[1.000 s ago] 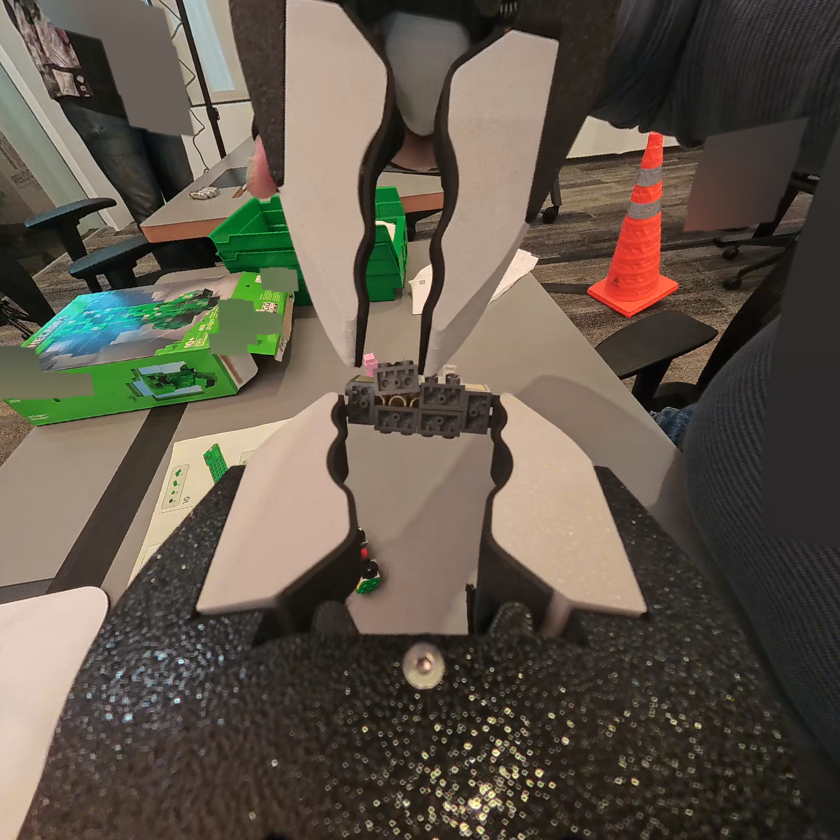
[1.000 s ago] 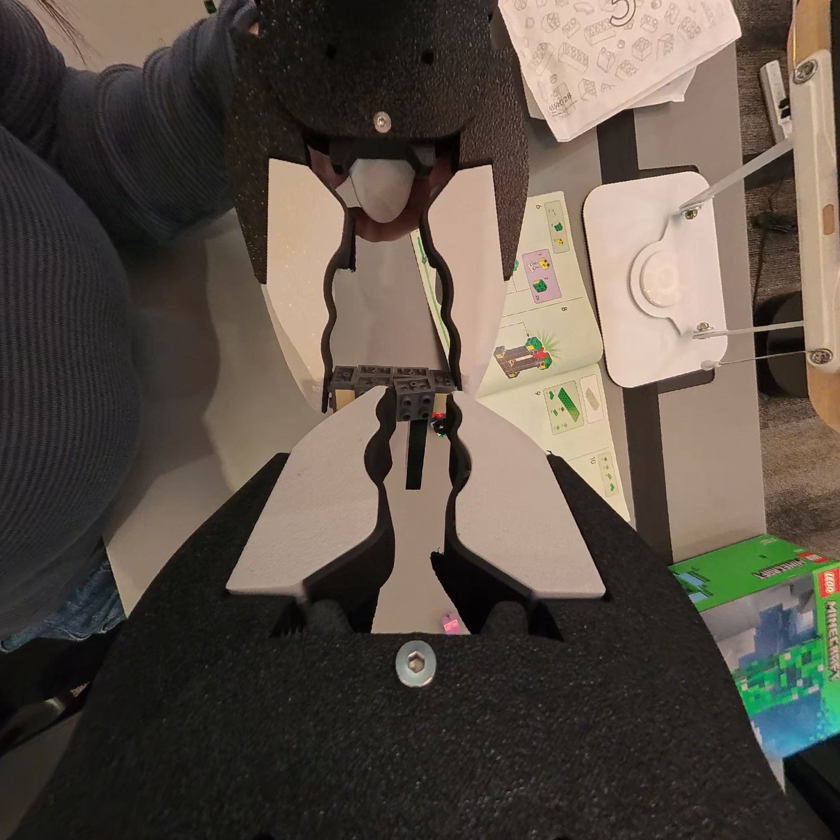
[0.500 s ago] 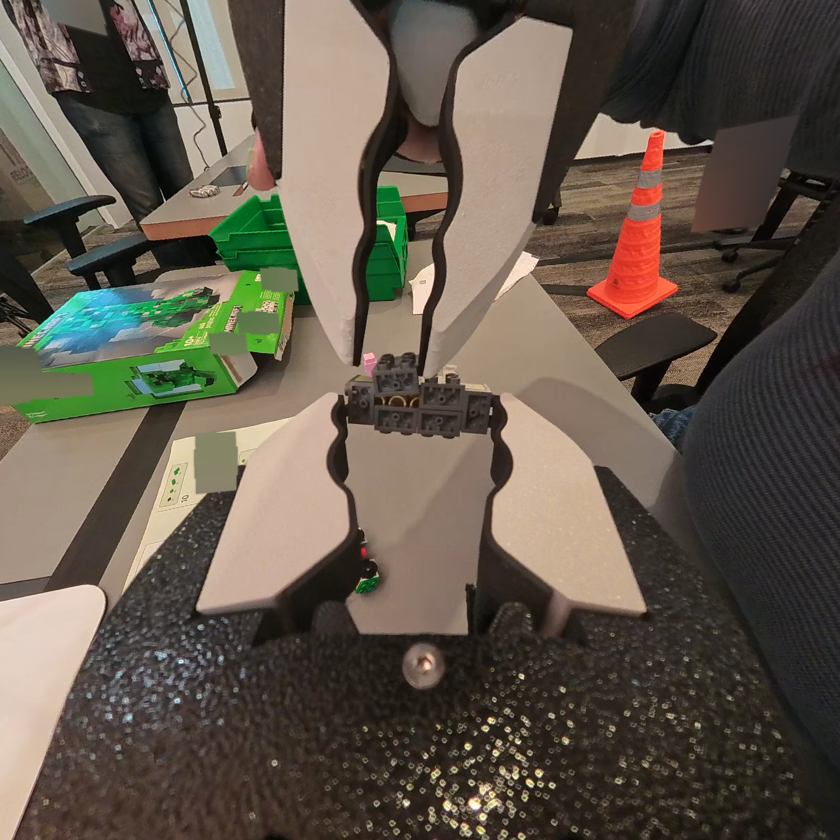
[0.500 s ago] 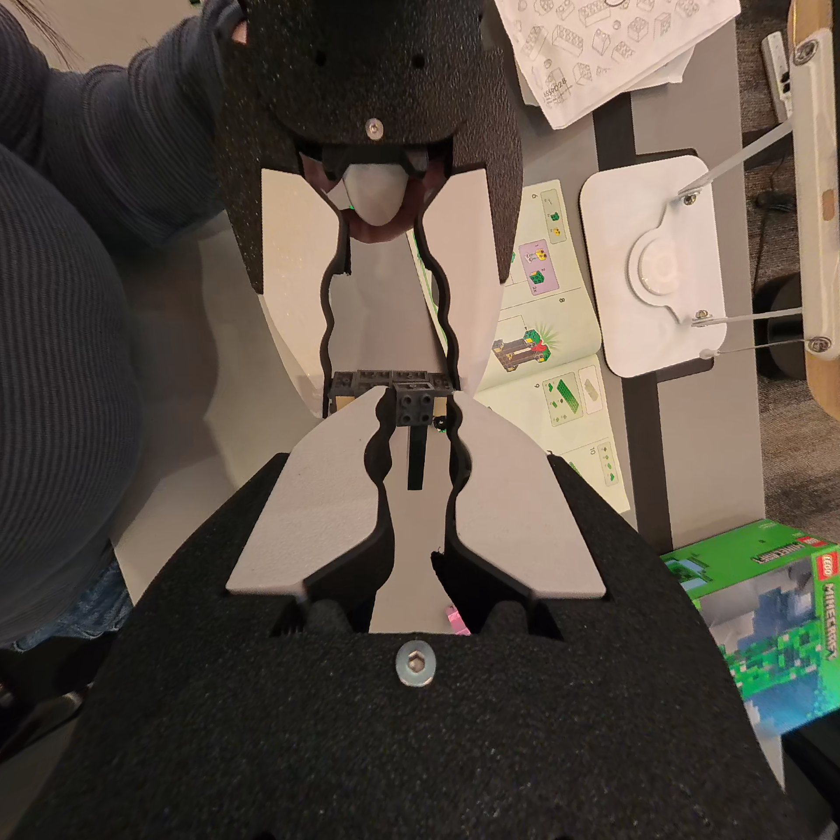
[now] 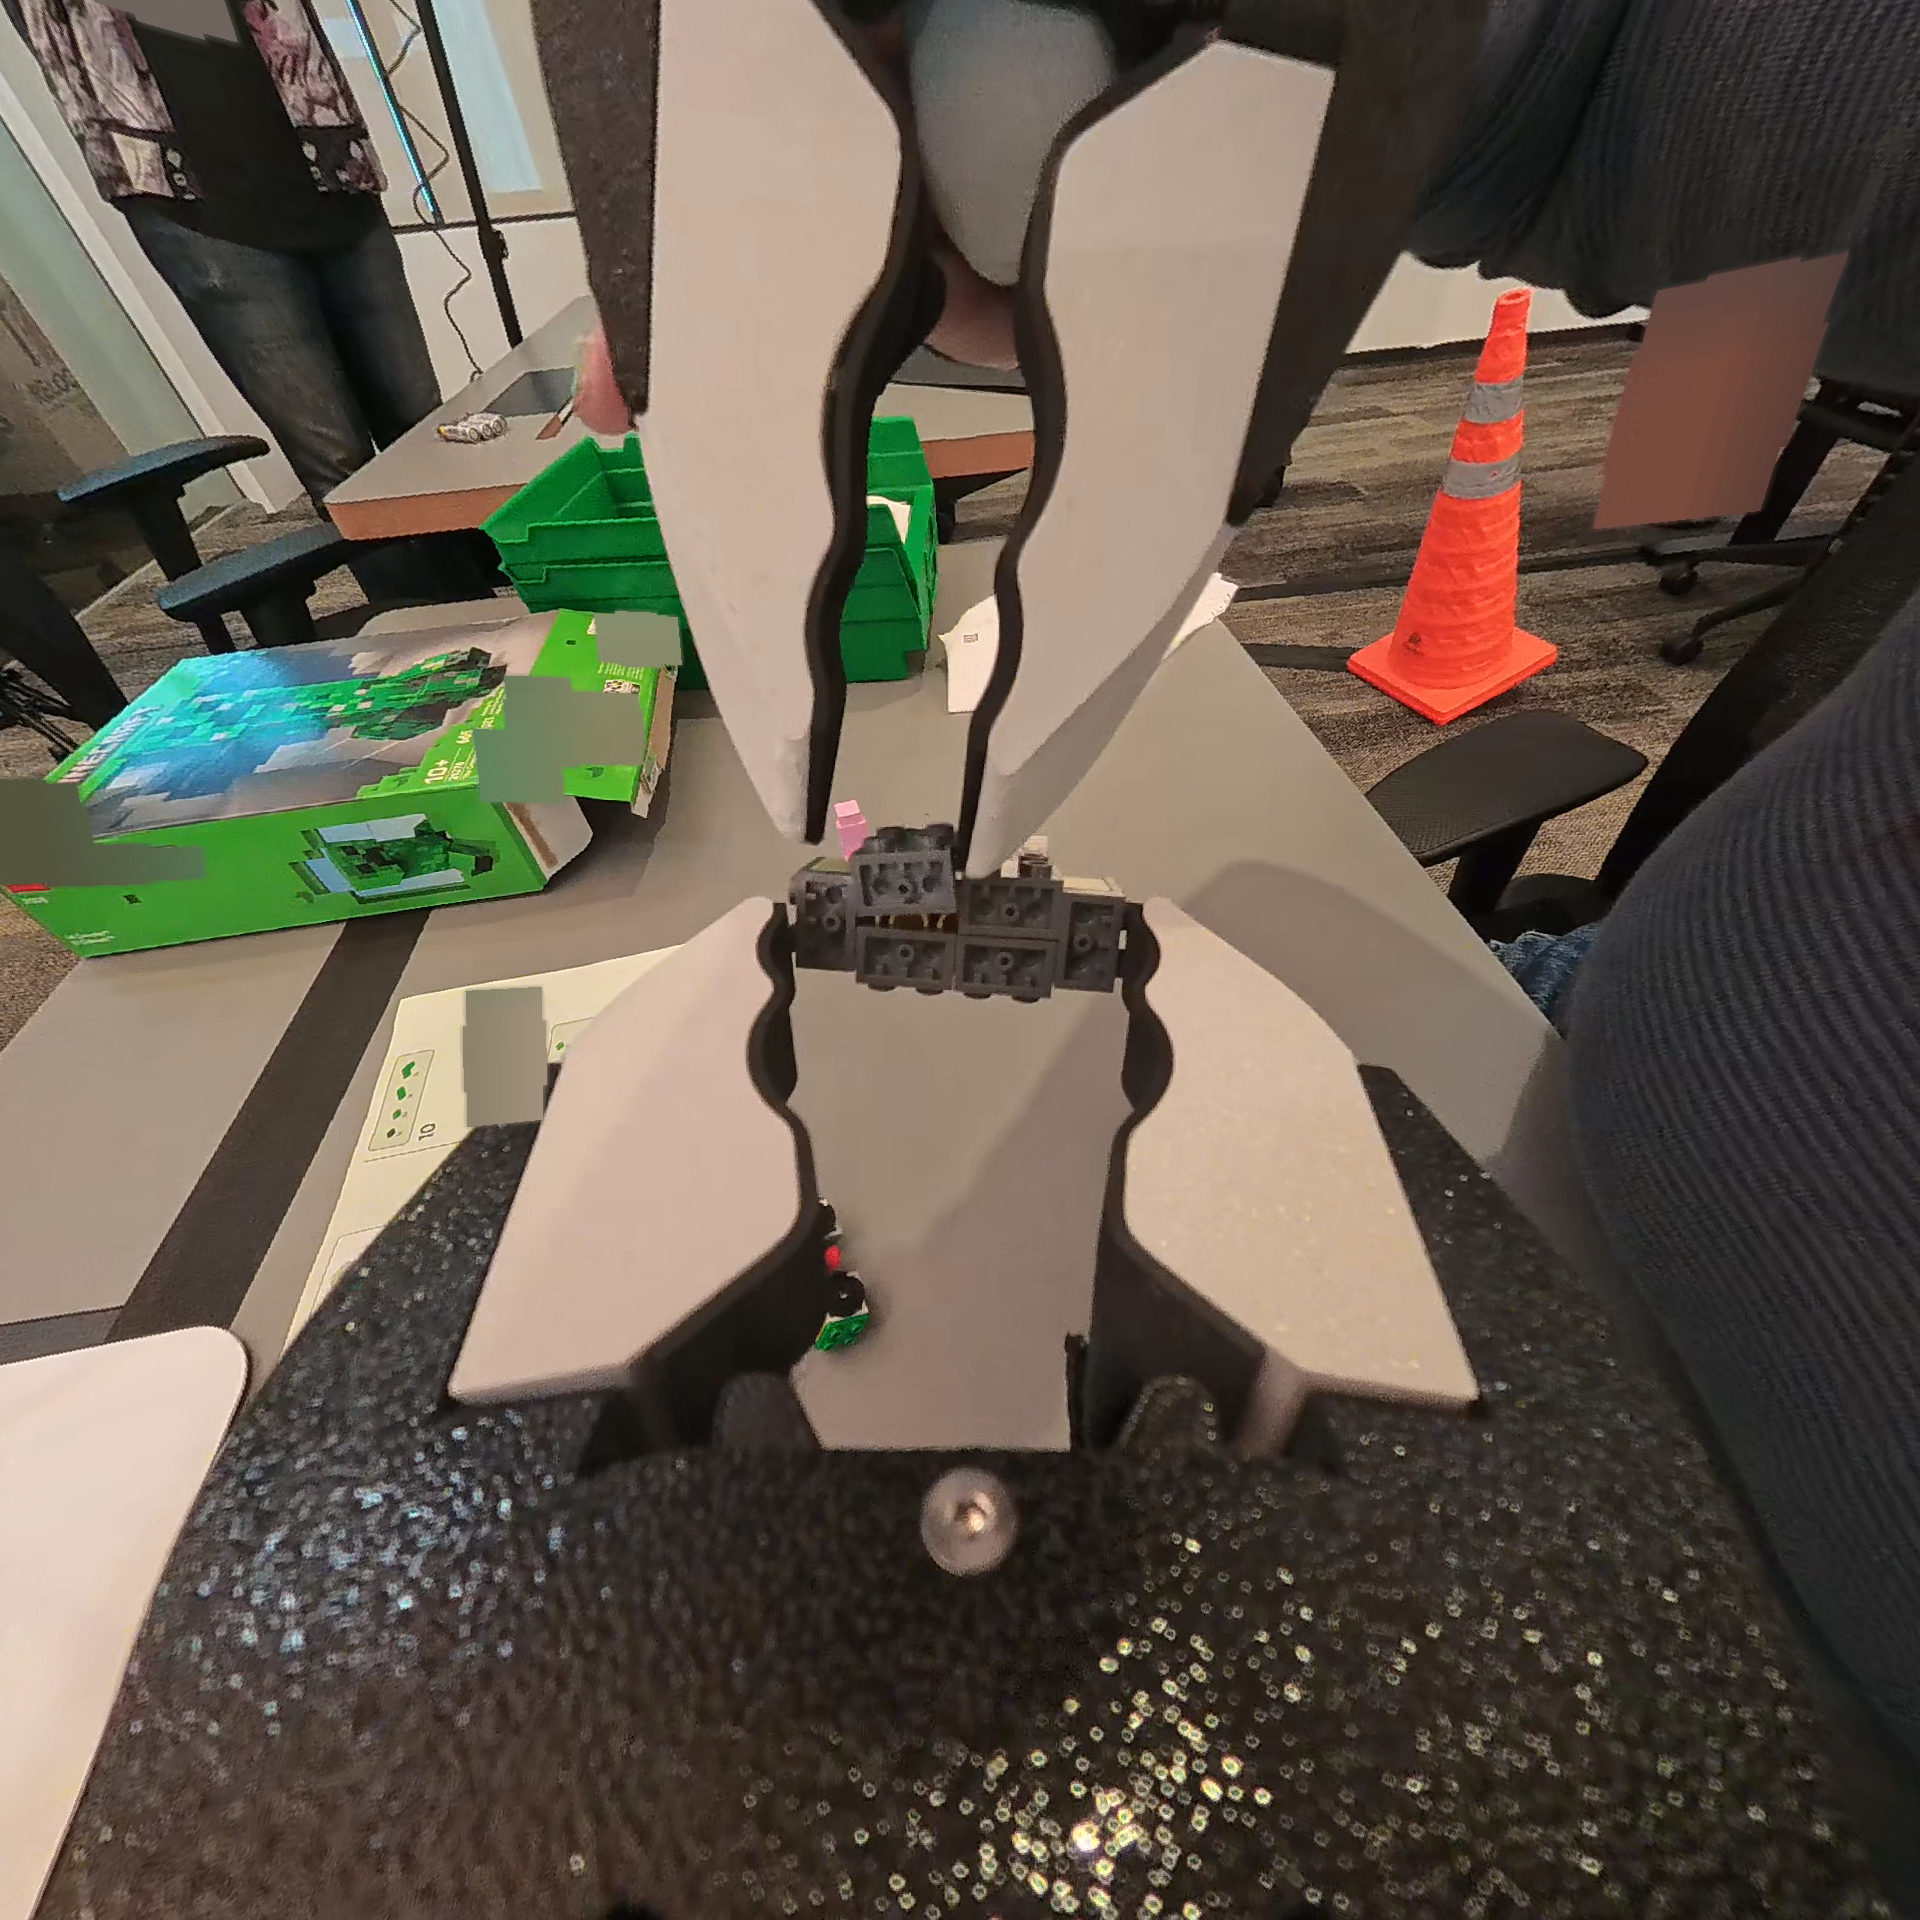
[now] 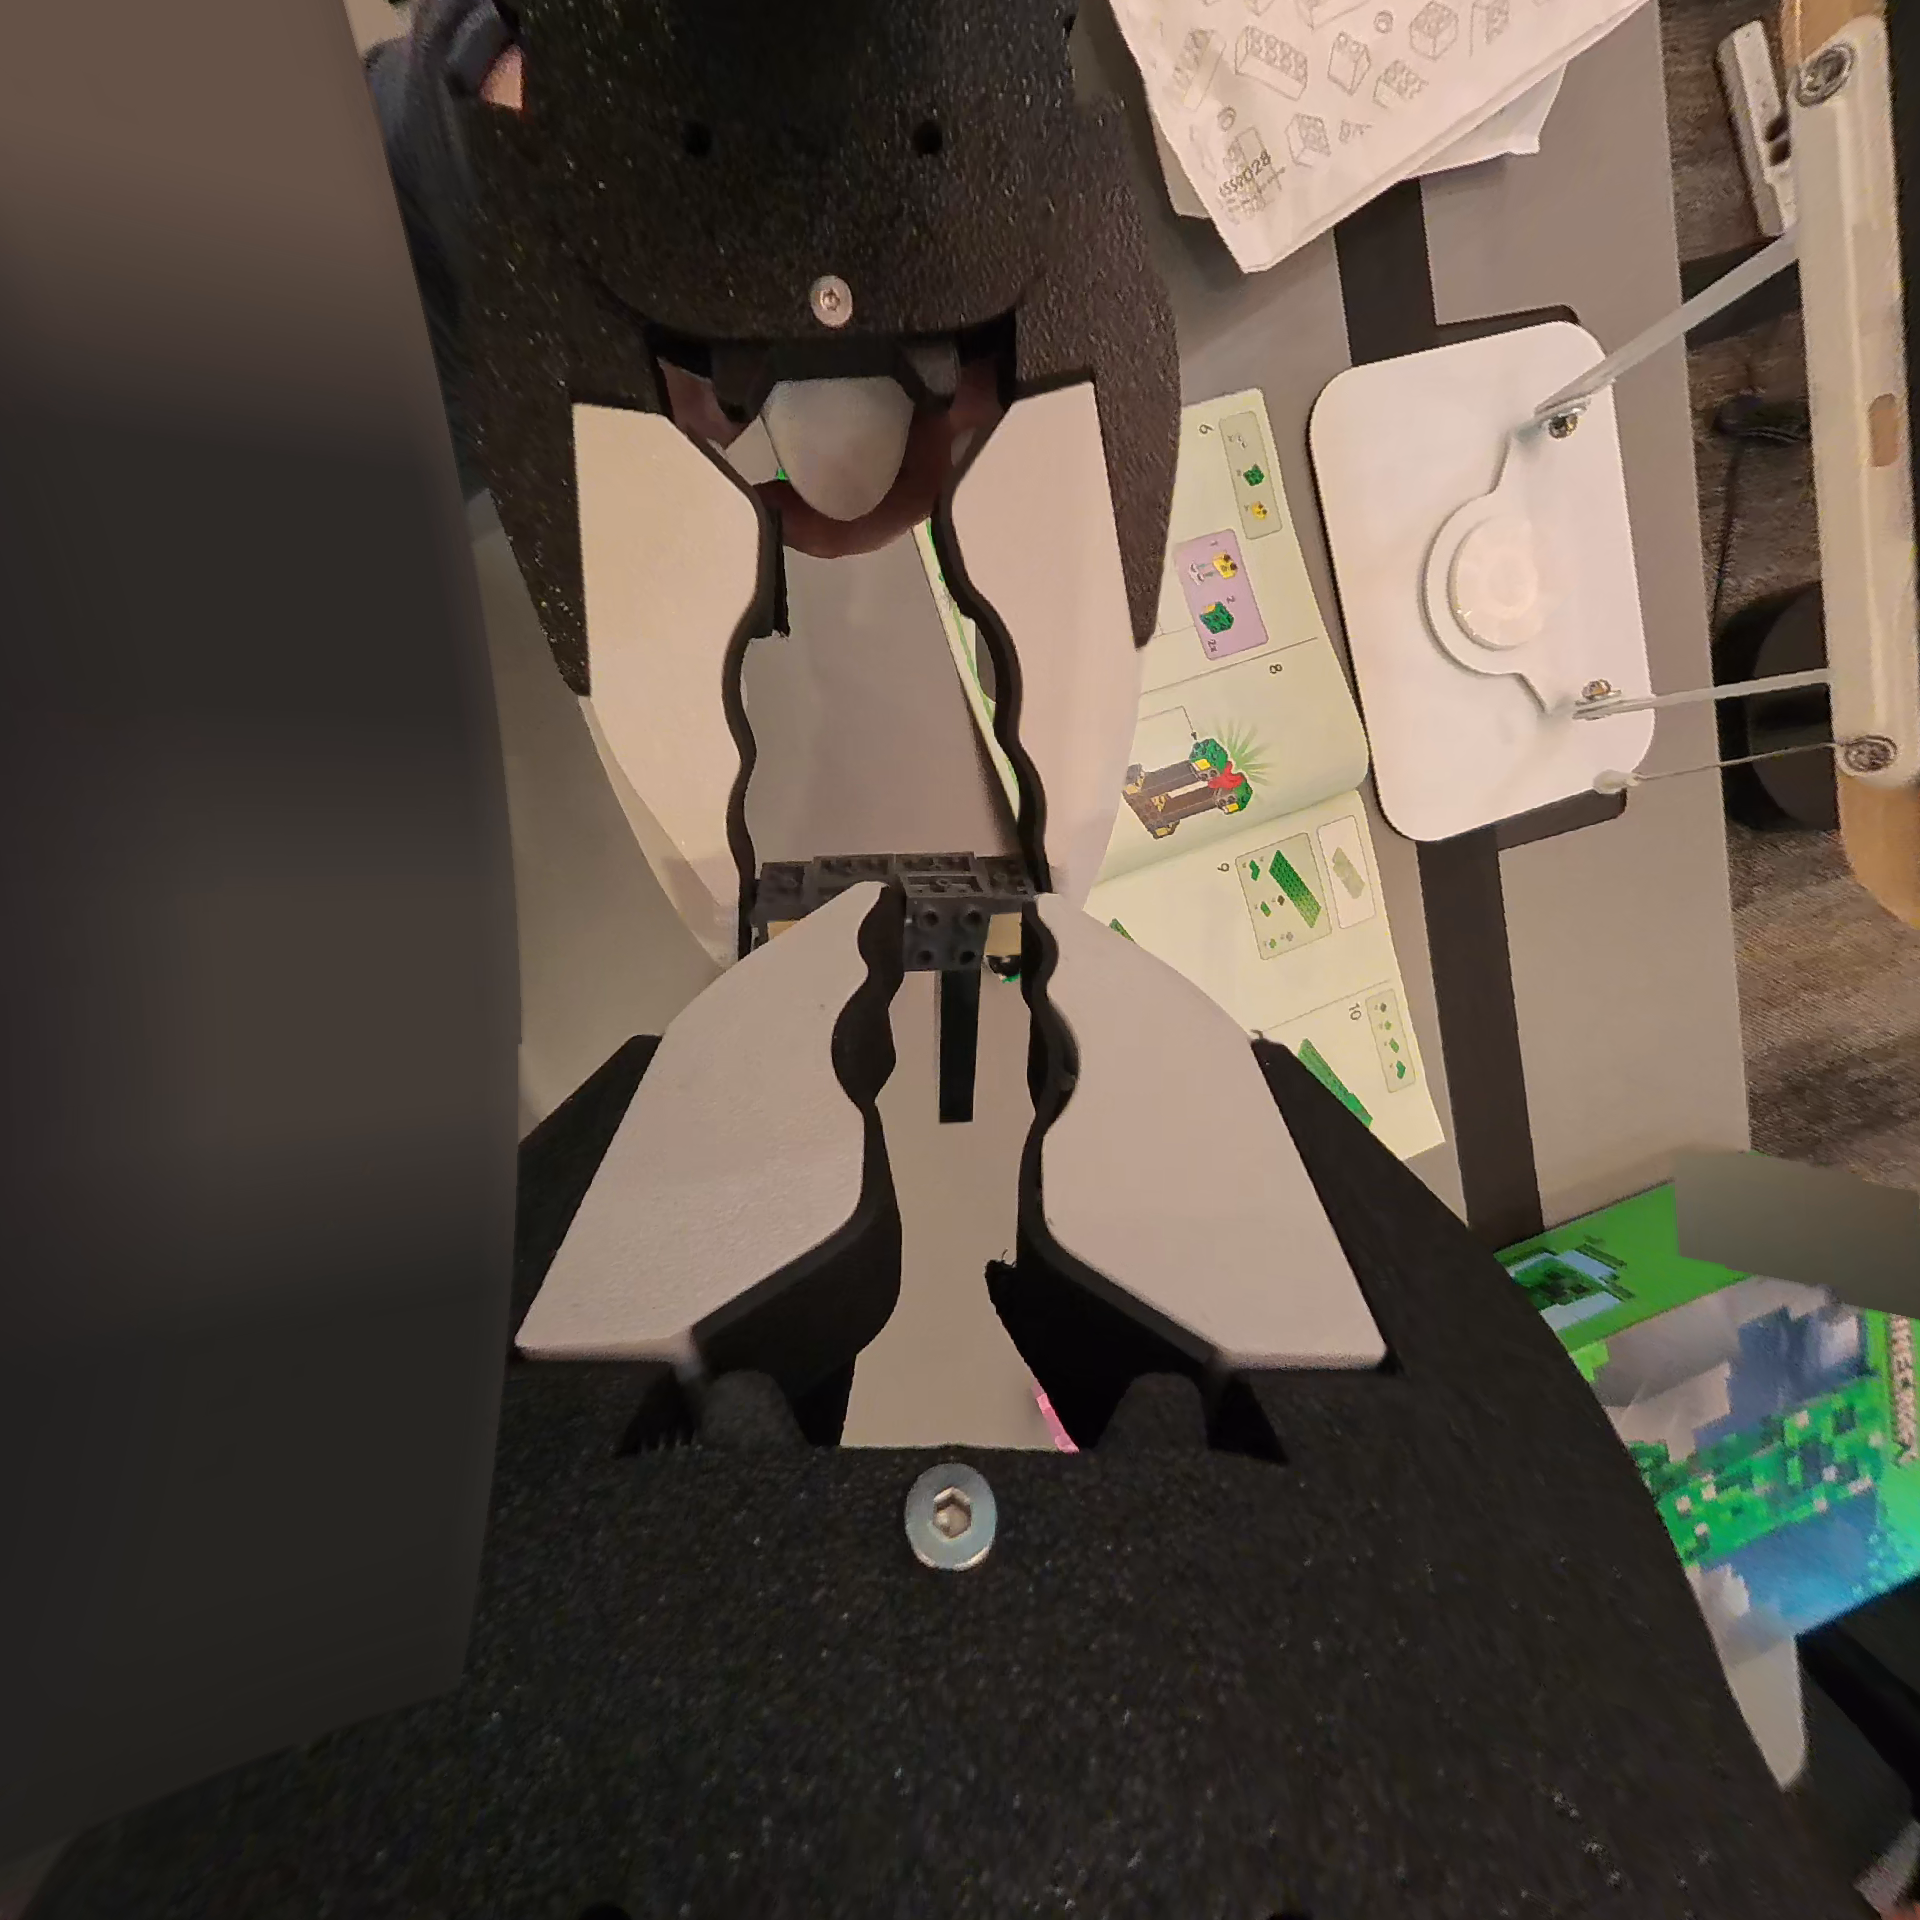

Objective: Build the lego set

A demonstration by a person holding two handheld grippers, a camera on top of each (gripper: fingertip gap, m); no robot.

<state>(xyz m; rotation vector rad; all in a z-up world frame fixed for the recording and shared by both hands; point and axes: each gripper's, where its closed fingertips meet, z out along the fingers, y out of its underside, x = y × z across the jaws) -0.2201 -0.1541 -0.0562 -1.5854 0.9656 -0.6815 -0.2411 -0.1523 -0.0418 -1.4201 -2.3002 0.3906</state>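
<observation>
Both tongs meet at the dark grey assembly [image 5: 961,930]: my left tongs [image 5: 961,925] clamp its two ends, long axis crosswise above the surface [image 5: 208,1091], while my right tongs [image 6: 951,920] pinch a small grey brick [image 6: 945,920] against its top, so I judge pressing comes next.

Left gripper [image 5: 958,930] fingers spread wide, tips clamped on both ends of grey brick assembly [image 5: 956,935]. Right gripper [image 6: 948,914] comes in head-on from opposite side, fingers narrower, pinching a small dark brick [image 6: 943,920] against the assembly.
</observation>
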